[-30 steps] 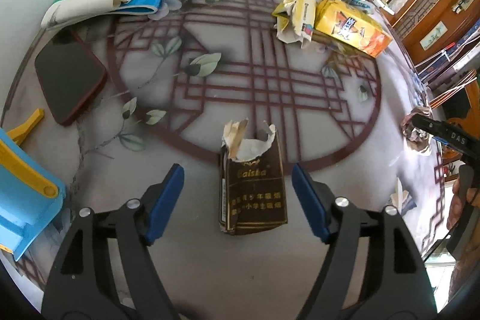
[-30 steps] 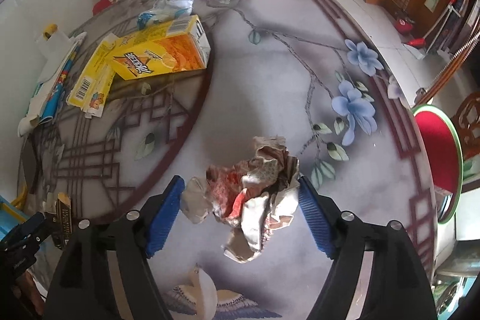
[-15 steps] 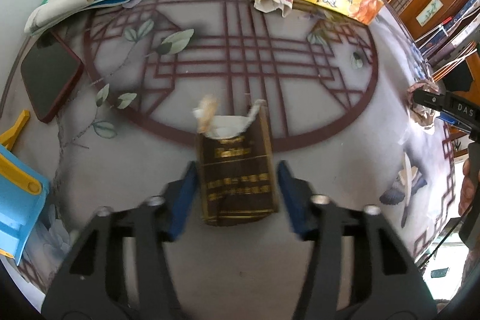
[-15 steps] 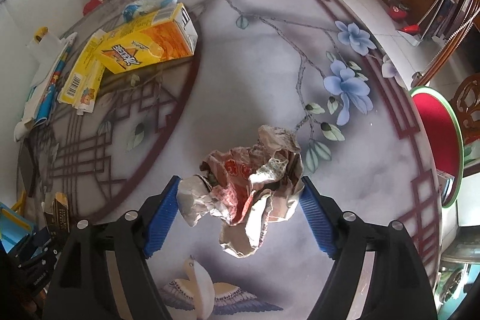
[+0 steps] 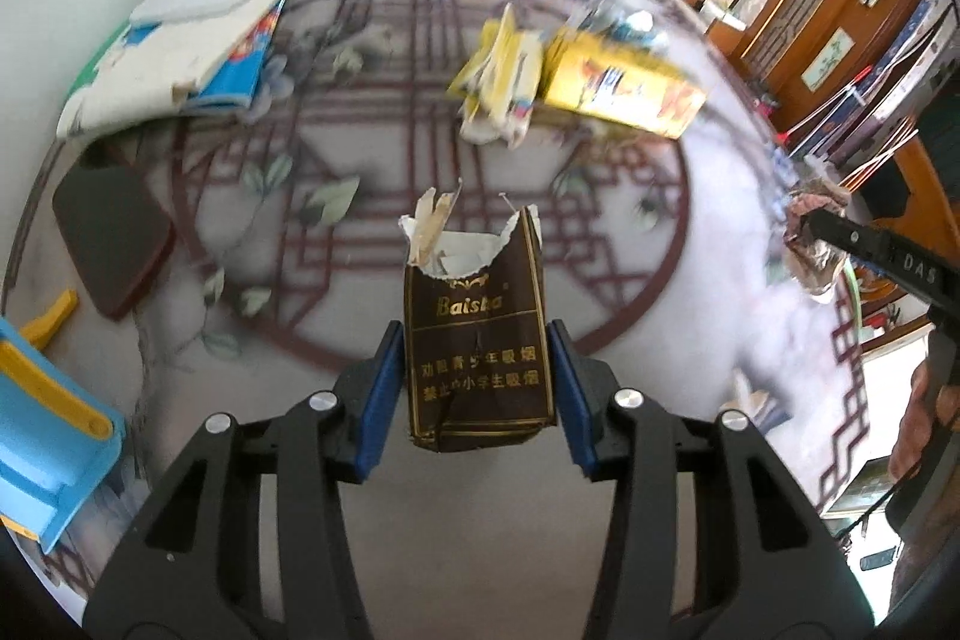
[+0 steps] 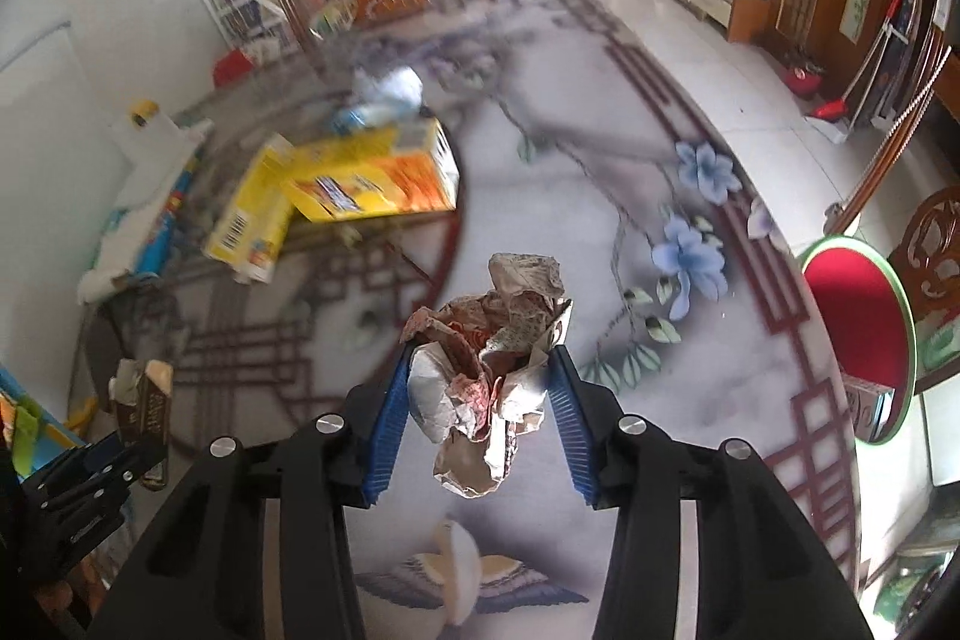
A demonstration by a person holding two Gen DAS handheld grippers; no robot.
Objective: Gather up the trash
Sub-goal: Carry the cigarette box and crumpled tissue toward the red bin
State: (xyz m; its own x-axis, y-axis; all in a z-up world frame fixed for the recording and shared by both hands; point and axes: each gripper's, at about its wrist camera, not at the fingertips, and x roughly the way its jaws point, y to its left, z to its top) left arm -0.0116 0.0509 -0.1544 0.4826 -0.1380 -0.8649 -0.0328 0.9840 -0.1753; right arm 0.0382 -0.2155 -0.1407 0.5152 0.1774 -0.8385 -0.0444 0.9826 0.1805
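My left gripper (image 5: 474, 388) is shut on a torn brown cigarette pack (image 5: 477, 340) and holds it up off the patterned table (image 5: 360, 490). My right gripper (image 6: 480, 412) is shut on a crumpled paper wad (image 6: 489, 370), also lifted above the table. The wad and right gripper show at the right of the left wrist view (image 5: 810, 244); the pack and left gripper show at the lower left of the right wrist view (image 6: 144, 400). A yellow juice carton (image 5: 618, 91) and a flattened yellow wrapper (image 5: 501, 82) lie at the far side.
A dark phone-like slab (image 5: 111, 238) lies at the left, with booklets (image 5: 186, 58) behind it. A blue and yellow plastic item (image 5: 48, 430) sits at the left edge. A red stool (image 6: 858, 334) stands beyond the table's right rim.
Both grippers closed: the left on the cigarette pack, the right on the paper wad. Both lifted their loads off the table and the views tilted up.
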